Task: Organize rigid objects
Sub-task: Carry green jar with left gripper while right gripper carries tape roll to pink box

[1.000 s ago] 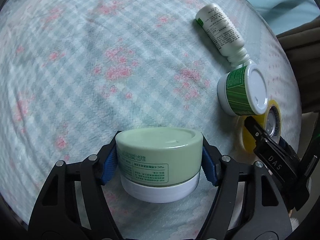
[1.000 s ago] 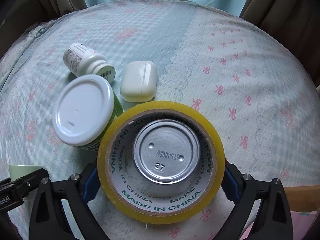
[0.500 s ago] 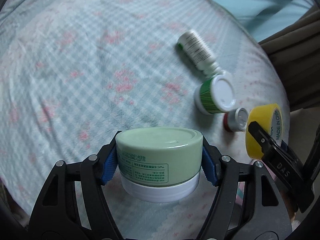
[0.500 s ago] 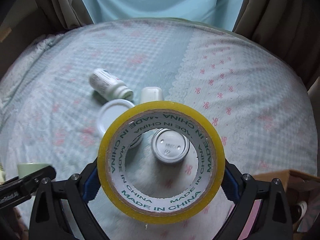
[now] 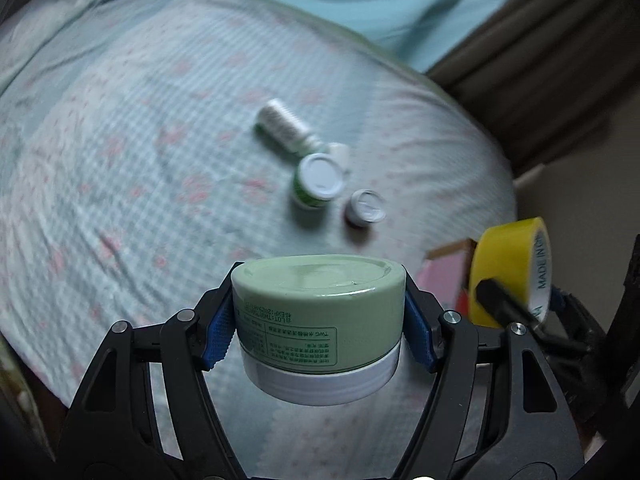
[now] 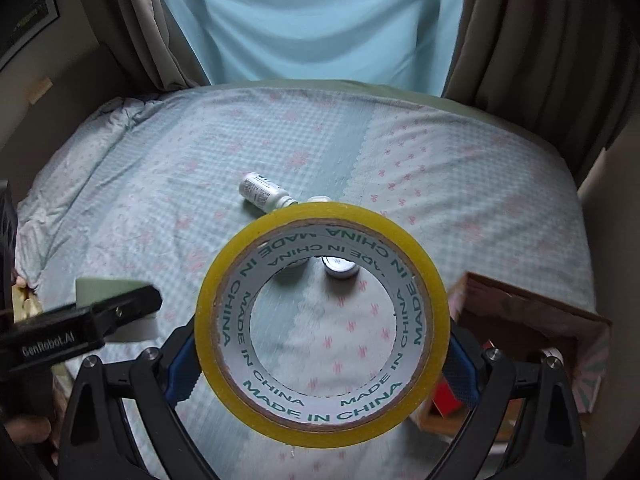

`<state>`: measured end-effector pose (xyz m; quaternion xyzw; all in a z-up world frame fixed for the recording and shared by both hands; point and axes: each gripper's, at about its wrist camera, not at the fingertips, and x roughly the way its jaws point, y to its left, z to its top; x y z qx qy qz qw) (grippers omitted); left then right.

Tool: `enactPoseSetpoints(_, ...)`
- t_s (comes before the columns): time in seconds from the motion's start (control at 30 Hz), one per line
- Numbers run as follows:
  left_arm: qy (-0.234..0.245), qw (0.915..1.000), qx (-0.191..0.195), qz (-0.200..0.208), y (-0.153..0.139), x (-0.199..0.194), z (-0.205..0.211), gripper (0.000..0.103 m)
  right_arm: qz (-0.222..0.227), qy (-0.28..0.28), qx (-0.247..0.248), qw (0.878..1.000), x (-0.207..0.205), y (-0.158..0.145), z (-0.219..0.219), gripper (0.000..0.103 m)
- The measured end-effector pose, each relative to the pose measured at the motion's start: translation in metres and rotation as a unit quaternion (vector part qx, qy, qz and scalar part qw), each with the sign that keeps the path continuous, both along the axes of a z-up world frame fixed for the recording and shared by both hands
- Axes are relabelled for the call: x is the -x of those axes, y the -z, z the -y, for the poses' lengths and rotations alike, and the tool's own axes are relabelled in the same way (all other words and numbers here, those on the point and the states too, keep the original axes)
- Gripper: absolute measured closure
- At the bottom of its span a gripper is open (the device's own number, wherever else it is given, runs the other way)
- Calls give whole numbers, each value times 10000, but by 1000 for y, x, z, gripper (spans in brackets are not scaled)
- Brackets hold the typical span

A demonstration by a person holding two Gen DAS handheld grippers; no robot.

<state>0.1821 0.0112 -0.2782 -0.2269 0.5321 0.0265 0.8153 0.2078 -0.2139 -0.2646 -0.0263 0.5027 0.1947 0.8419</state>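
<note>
Your left gripper (image 5: pixel 318 326) clamps the green cream jar (image 5: pixel 318 312) (upside down); your right gripper (image 6: pixel 320 354) clamps the yellow tape roll (image 6: pixel 320 324), both above the bed (image 6: pixel 460 184).

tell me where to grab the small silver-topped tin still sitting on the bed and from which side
Grip the small tin across its round side wall, coming straight down from above with the fingers on opposite sides. It stands upright, top up, low and round, so the wall is the only graspable part. Place the fingers on the two sides facing away from the green jar beside it; the bedspread is bare there.
</note>
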Motion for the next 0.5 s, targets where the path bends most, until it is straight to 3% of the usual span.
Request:
enactPoseSetpoints(0.27,602,9982,3,77,-35,10,72,35,-52,335,-107,9994,31,-22,73,6)
enactPoseSetpoints(0.5,1092,9940,67,17,-36,6,141,35,-21,971,70,9953,45,-25,159,6)
